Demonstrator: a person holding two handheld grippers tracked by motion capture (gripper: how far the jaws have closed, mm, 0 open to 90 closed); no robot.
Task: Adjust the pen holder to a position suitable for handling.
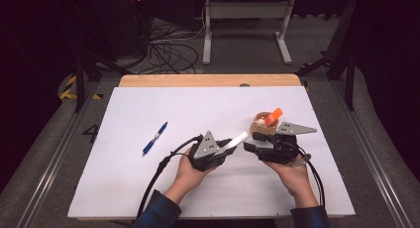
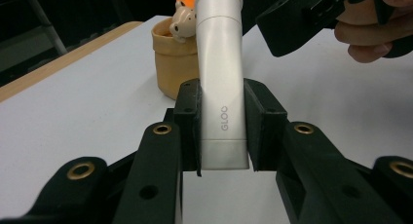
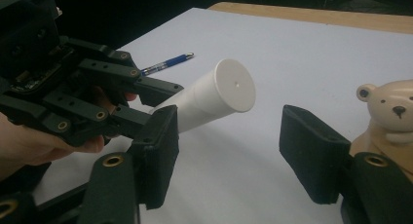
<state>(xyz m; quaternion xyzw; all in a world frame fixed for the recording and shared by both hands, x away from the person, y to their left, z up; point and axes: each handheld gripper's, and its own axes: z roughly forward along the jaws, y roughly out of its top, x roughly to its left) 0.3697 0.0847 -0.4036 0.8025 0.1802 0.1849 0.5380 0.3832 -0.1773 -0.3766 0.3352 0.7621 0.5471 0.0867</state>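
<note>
White glue stick (image 2: pixel 221 78) between left fingers (image 2: pixel 189 121)

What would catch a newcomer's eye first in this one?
The white glue stick clamped in the left gripper at table centre, its cap end aimed at the open right gripper. Next, the tan bear pot with something orange inside, just beyond the right gripper.

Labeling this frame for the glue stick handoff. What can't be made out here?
- Glue stick: its far end is cut off by the top edge of the left gripper view.
- Orange thing in the bear cup: too small in the high view, behind the glue stick in the left gripper view.
- Bear cup body: cut off by the right edge of the right gripper view.
- Pen: print too small.
</note>
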